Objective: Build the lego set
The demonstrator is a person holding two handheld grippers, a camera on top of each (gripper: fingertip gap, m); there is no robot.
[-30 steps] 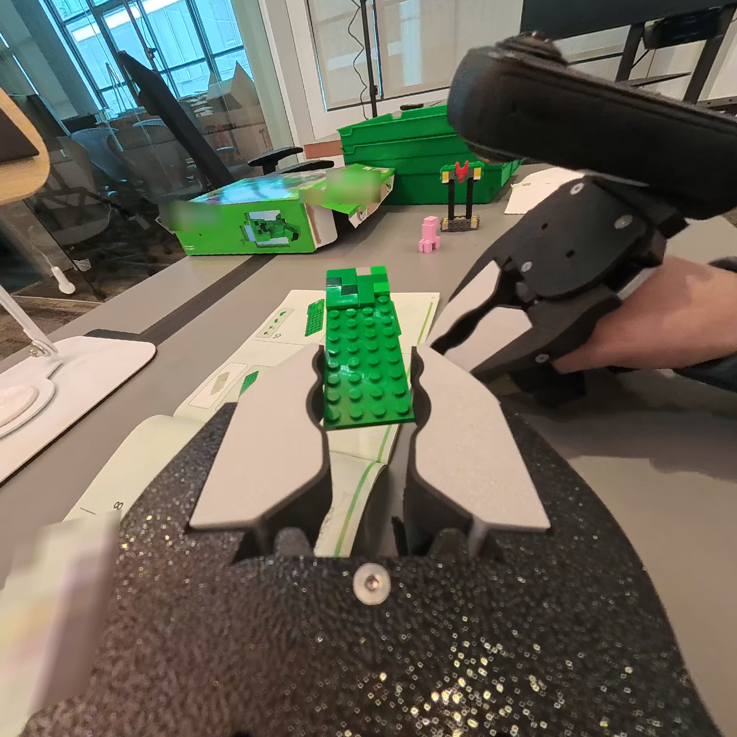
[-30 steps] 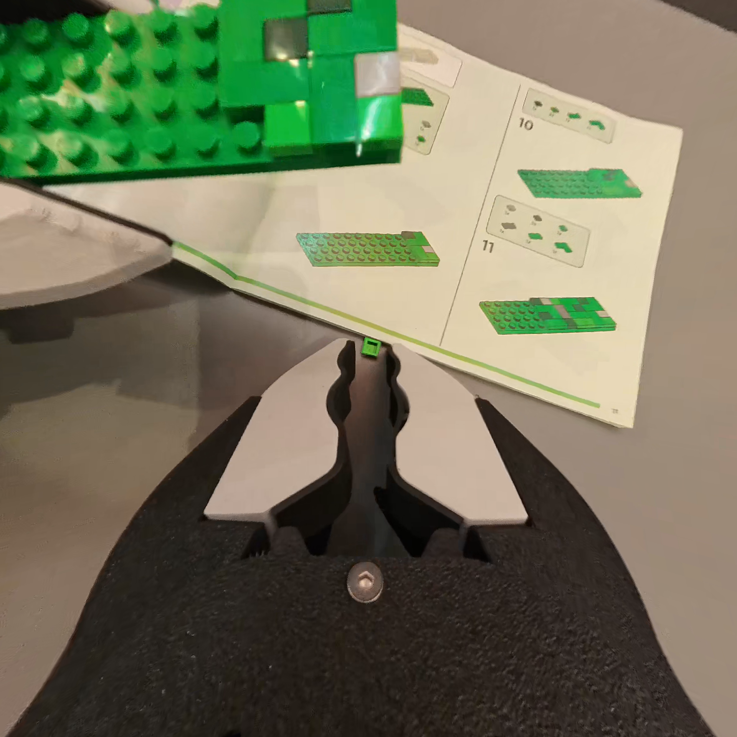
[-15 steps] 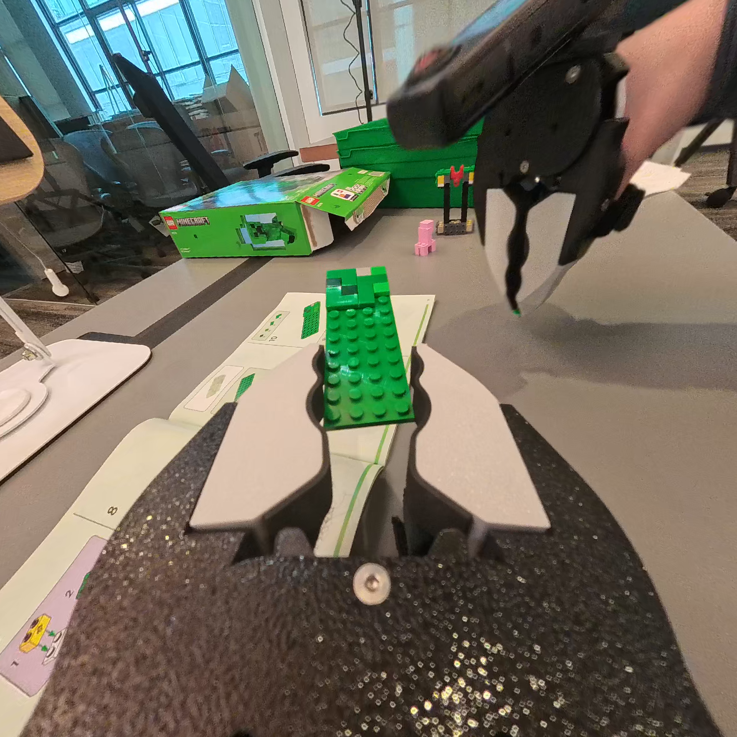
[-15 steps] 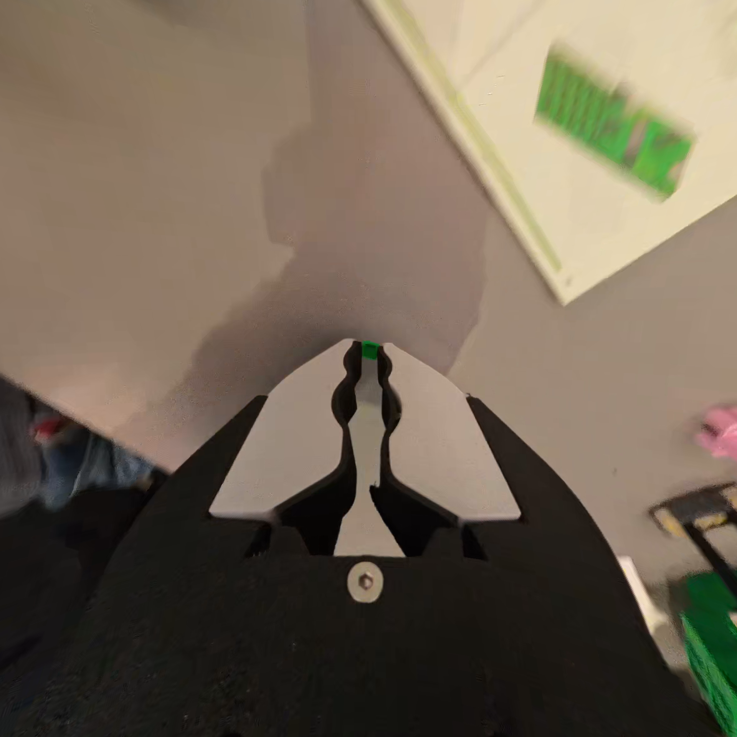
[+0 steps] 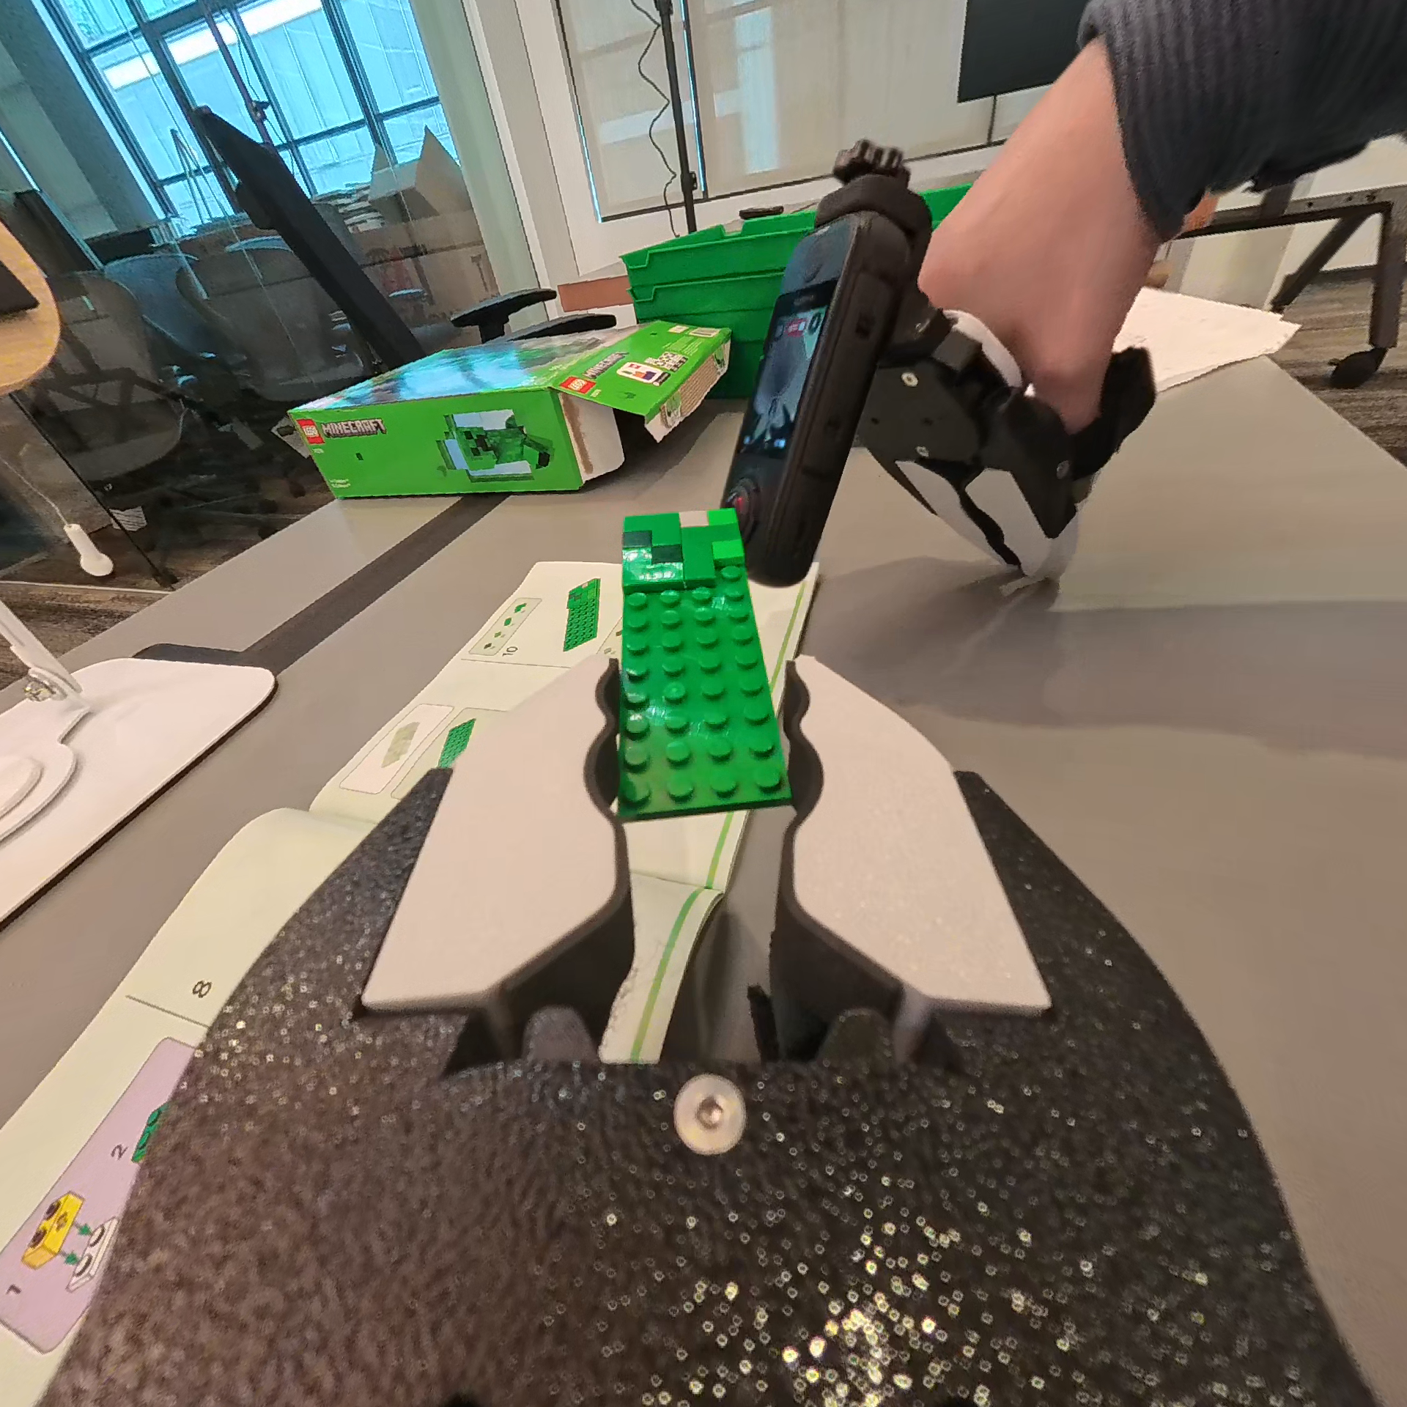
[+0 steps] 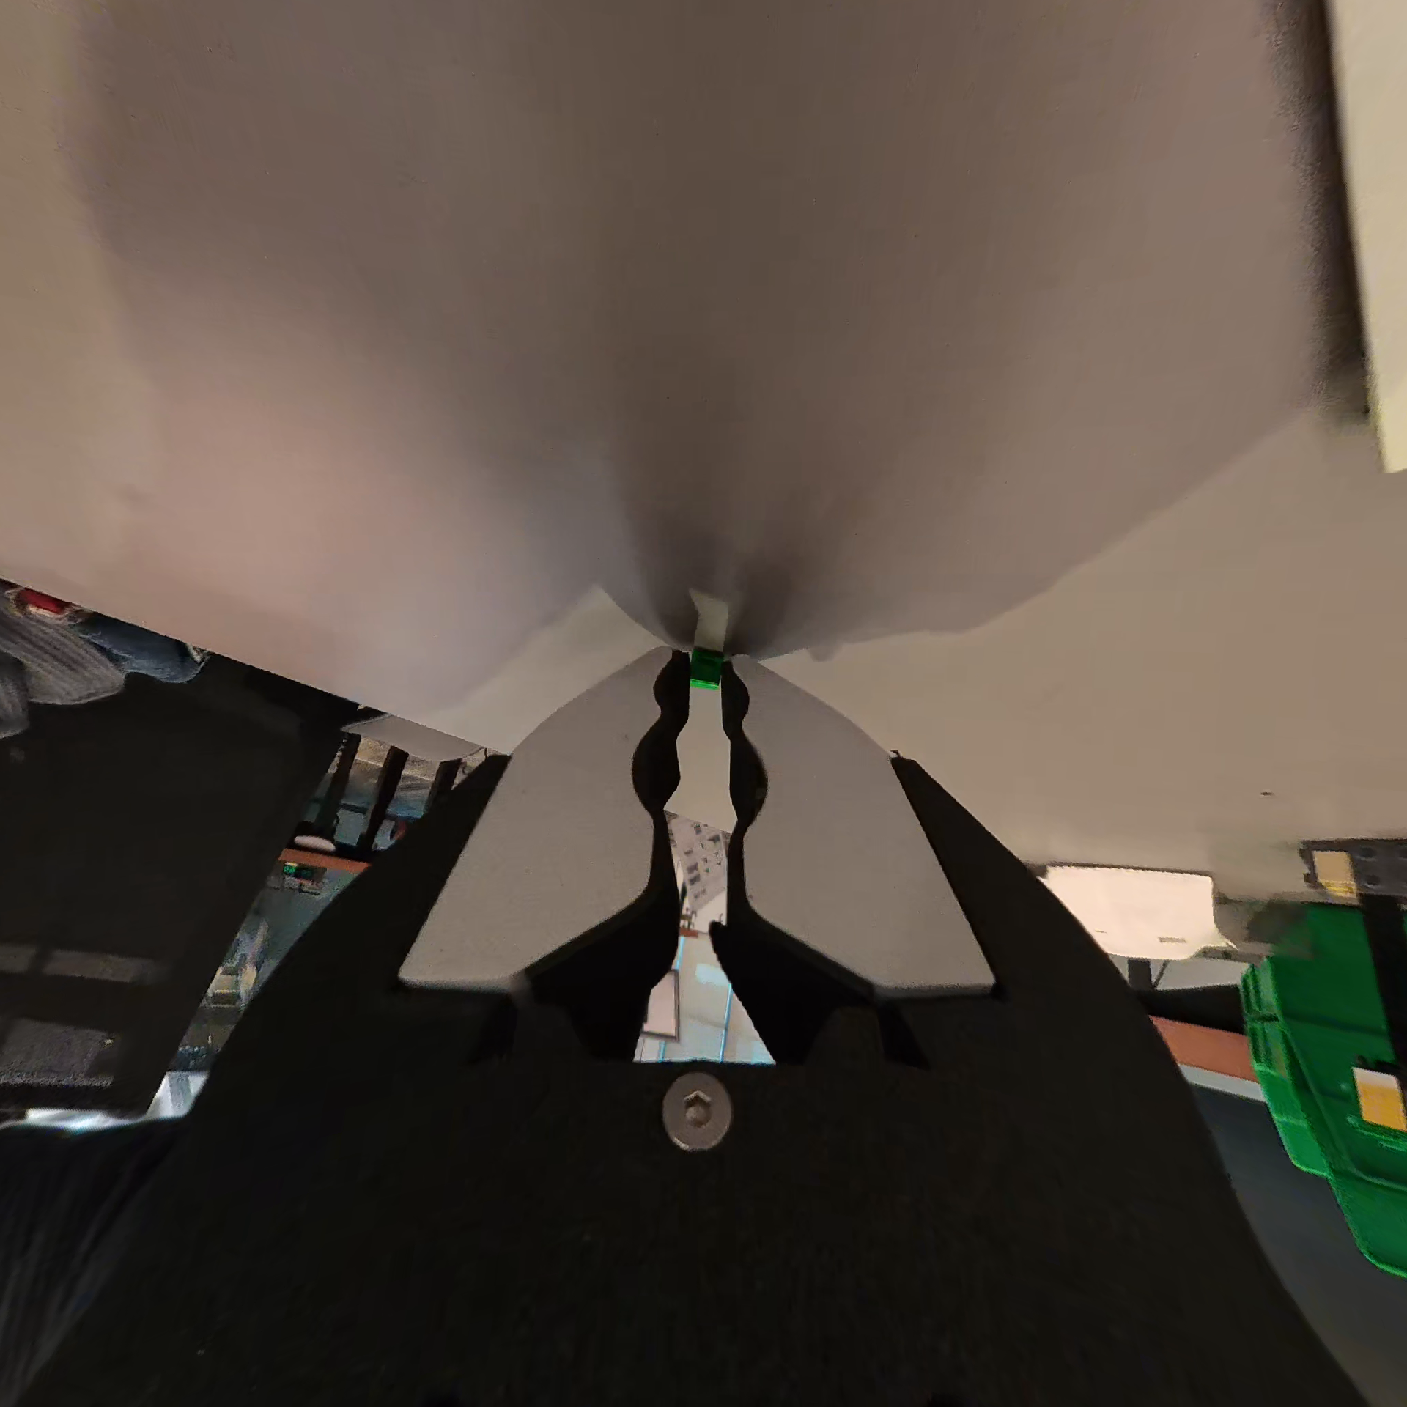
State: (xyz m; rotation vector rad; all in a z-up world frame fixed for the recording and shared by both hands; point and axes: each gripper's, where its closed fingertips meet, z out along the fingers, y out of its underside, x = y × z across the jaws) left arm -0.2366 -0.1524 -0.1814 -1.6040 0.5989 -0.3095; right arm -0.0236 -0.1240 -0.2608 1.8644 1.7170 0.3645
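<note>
Grey table is seen carrying everything. At far left an opened green set box is lying on its side, with stacked green bins behind it. An open instruction booklet is spread at near centre, and a white pad is seen at near left.

Left gripper is closed on the green studded baseplate, clamped by its long edges near the close end; the plate is held about level above the booklet, pointing away. At its far end a patch of smooth green and grey tiles is already fitted.

Right gripper is held by a hand at far right, well apart from the plate, tips tilted down onto the table. In the right wrist view its jaws are narrowed on a tiny green piece, pinched at the very tips; a small white piece is seen on the table just beyond the tips. Whether they touch cannot be told.

Step judged: tile laying on the plate's far end, partly done. The green piece seems to be pressed or re-seated against the table, perhaps for a better grip. Next move is judged to call for lifting it, carrying it left to the tiled end, aligning it over free studs and pressing down while the plate is braced. The tip-only pinch is a slip risk.
</note>
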